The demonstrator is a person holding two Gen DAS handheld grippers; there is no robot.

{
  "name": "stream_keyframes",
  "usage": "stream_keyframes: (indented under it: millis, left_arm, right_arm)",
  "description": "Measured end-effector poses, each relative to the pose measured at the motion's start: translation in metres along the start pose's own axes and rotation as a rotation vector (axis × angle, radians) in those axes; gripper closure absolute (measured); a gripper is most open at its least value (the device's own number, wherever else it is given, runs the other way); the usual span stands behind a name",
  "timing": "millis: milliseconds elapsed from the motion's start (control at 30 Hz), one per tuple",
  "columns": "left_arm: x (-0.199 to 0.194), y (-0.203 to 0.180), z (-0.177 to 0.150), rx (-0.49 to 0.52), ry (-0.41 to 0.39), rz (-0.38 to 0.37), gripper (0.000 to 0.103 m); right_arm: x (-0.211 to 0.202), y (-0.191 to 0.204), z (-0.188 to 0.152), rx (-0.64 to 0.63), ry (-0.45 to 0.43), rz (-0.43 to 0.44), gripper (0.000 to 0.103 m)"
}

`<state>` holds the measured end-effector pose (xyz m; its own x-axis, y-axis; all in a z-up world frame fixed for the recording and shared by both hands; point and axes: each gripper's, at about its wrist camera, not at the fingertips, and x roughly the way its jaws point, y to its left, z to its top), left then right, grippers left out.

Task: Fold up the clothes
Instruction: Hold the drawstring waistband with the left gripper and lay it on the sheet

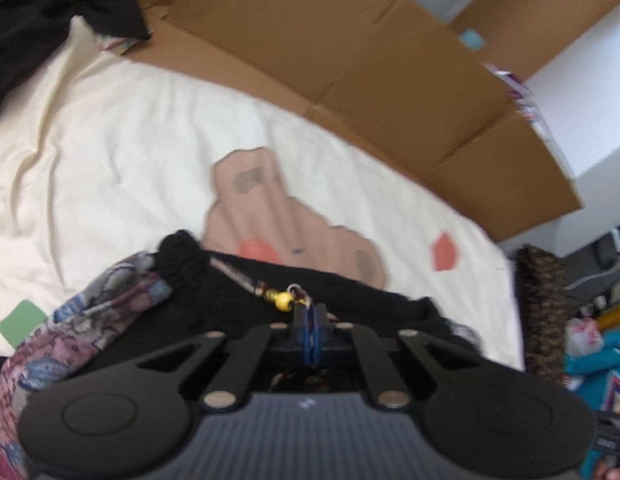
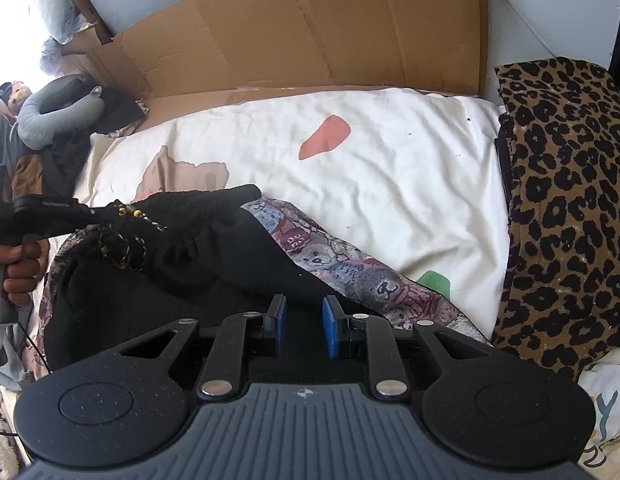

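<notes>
Black garment (image 2: 158, 280) with patterned lining (image 2: 349, 268) lies bunched on the near-left part of the bed (image 2: 389, 168), black side mostly up, lining showing along its right edge.

Left claw (image 1: 310, 322): pads pressed together, pinching the garment's beaded drawstring (image 1: 284, 300) or the hem right at it; we can't tell which exactly. In the right wrist view we see that left claw (image 2: 100, 213) holding the black edge raised off the bed, the person's hand (image 2: 18, 276) on its grip.

Right claw (image 2: 304, 330): narrow gap between the blue pads (image 2: 329, 332), nothing in it, hovering over the garment's near black edge.

We judge the step as lifting or spreading the garment for a fold. To do it well: we want cloth in the left pinch, not just cord, since cord slips and bunches. The right claw should take the same edge, well apart from the left, so it pulls straight.

Leopard-print cloth (image 2: 561, 208) lies at the bed's right side, cardboard (image 2: 310, 32) along the far side.
</notes>
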<state>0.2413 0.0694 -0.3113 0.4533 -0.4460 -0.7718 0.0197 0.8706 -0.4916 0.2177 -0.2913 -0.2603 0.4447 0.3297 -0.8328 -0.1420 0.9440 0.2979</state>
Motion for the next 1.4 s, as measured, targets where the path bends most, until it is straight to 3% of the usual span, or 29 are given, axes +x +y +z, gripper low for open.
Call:
stream_keyframes:
  millis: [300, 467, 567, 667, 733, 800, 900, 967, 1033, 1400]
  left_arm:
    - [-0.035, -0.036, -0.028, 0.097, 0.049, -0.125, 0.101]
    - [-0.036, -0.054, -0.054, 0.191, 0.154, -0.201, 0.101]
    - [-0.031, -0.065, -0.069, 0.274, 0.246, -0.207, 0.098]
    - [-0.036, -0.061, -0.067, 0.293, 0.243, -0.167, 0.088]
    - [-0.040, -0.055, -0.062, 0.289, 0.230, -0.137, 0.076]
    - [-0.045, -0.049, -0.057, 0.286, 0.217, -0.108, 0.073]
    - [-0.051, -0.041, -0.050, 0.281, 0.197, -0.063, 0.073]
    - [-0.055, -0.035, -0.045, 0.278, 0.184, -0.033, 0.073]
    - [-0.059, -0.029, -0.040, 0.274, 0.171, -0.004, 0.073]
    - [-0.075, 0.039, 0.030, 0.173, -0.017, 0.219, 0.073]
  right_arm:
    - [-0.010, 0.009, 0.002, -0.012, -0.017, 0.004, 0.082]
    - [-0.009, 0.011, -0.002, -0.012, -0.010, 0.006, 0.082]
    - [-0.005, 0.013, -0.002, -0.017, -0.005, 0.007, 0.082]
    - [-0.003, 0.013, 0.001, -0.021, -0.007, 0.002, 0.082]
    - [-0.002, 0.013, 0.003, -0.024, -0.008, -0.001, 0.082]
    - [-0.001, 0.012, 0.004, -0.021, -0.010, -0.004, 0.082]
    - [0.001, 0.010, 0.007, -0.013, -0.015, -0.009, 0.079]
    - [0.002, 0.010, 0.007, -0.018, -0.021, -0.013, 0.068]
    - [0.003, 0.010, 0.008, -0.023, -0.023, -0.015, 0.064]
    - [0.007, 0.012, 0.009, -0.023, -0.003, -0.014, 0.064]
